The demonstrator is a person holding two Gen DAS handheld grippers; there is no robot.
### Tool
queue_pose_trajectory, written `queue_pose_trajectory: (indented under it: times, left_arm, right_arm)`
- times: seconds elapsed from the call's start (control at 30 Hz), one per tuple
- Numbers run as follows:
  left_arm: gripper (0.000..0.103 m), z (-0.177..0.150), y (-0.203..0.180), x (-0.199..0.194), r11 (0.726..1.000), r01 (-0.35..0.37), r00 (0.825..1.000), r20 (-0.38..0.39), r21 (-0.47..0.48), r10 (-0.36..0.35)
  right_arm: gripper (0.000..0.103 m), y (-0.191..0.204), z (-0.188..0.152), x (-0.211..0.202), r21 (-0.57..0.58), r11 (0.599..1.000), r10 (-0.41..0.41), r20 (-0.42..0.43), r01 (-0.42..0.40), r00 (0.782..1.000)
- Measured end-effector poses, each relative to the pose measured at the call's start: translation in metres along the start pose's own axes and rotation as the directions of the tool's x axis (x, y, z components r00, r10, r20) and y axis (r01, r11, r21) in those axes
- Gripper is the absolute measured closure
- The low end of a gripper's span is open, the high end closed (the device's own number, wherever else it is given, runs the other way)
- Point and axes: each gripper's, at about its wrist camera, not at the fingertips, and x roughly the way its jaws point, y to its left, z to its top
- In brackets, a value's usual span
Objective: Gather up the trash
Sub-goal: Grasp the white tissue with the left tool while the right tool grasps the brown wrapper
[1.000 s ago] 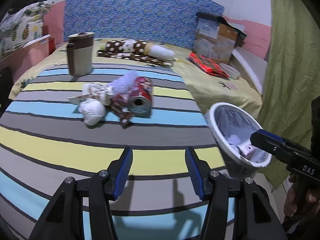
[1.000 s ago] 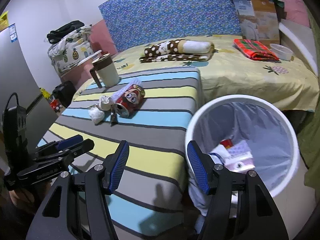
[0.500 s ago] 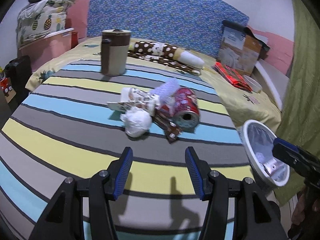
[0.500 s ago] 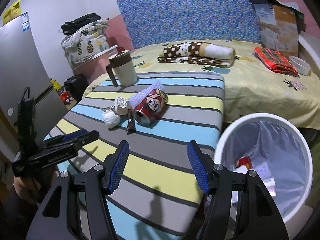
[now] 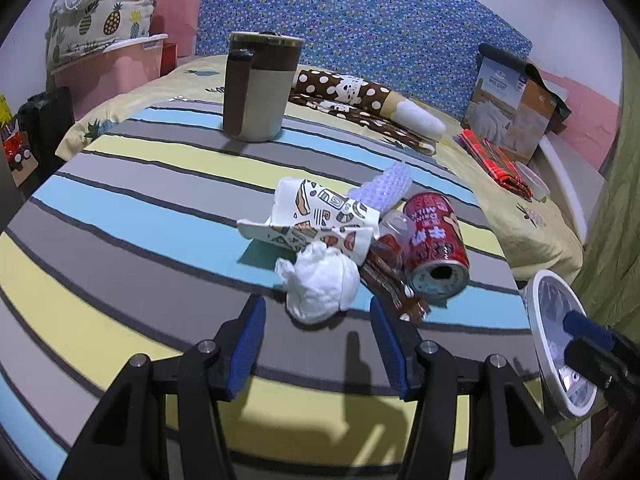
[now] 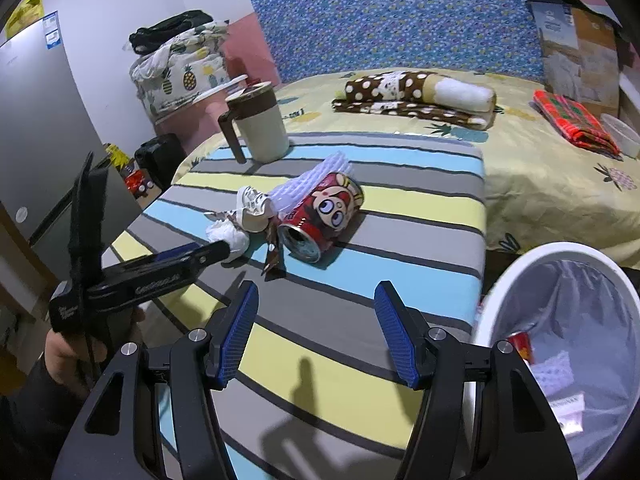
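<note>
Left gripper (image 5: 316, 322) has closed in on the crumpled tissue (image 5: 320, 282) mid-table, jaws spread, pickup imminent; right gripper (image 6: 316, 322) spread beside the bin (image 6: 496, 280).

I am in a bedroom at home. There is a bed (image 6: 552, 200) with a yellow pineapple sheet, and a blue flowery headboard (image 6: 400, 16) stands behind it. A brown spotty blanket (image 6: 412, 98) lies rolled up on the bed, with a red checked cloth (image 6: 572, 120) near it. More pineapple bedding (image 5: 104, 16) is piled on a pink box (image 5: 116, 68). A green curtain (image 5: 616, 216) hangs at the side. A striped surface (image 6: 400, 216) stands by the bed, with a big mug (image 5: 256, 88) on it.
</note>
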Motion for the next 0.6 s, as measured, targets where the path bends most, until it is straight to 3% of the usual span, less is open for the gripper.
queue_pose_trajectory:
  times: [0.2, 0.23, 0.3, 0.37, 0.6]
  left_arm:
    - [0.048, 0.004, 0.0, 0.012, 1.0, 0.023, 1.0, -0.013, -0.011, -0.023]
    - [0.051, 0.005, 0.0, 0.014, 1.0, 0.025, 1.0, -0.018, -0.01, -0.025]
    - [0.069, 0.005, 0.001, 0.017, 1.0, 0.026, 0.999, -0.034, -0.005, -0.026]
    - [0.074, 0.003, 0.002, 0.017, 0.999, 0.034, 0.999, -0.037, -0.004, -0.034]
    - [0.078, -0.004, 0.01, 0.0, 0.999, 0.037, 0.999, -0.021, 0.009, -0.037]
  right_arm:
    - [0.048, 0.004, 0.004, 0.016, -0.021, 0.999, 0.024, -0.035, -0.025, 0.999]
    - [0.05, 0.004, 0.004, 0.018, -0.022, 0.999, 0.028, -0.04, -0.029, 0.999]
    - [0.053, 0.006, 0.005, 0.023, -0.027, 0.999, 0.039, -0.054, -0.04, 0.998]
    - [0.056, 0.009, 0.006, 0.027, -0.038, 0.998, 0.044, -0.064, -0.047, 0.997]
    - [0.064, 0.016, 0.008, 0.047, -0.06, 0.995, 0.071, -0.122, -0.078, 0.99]
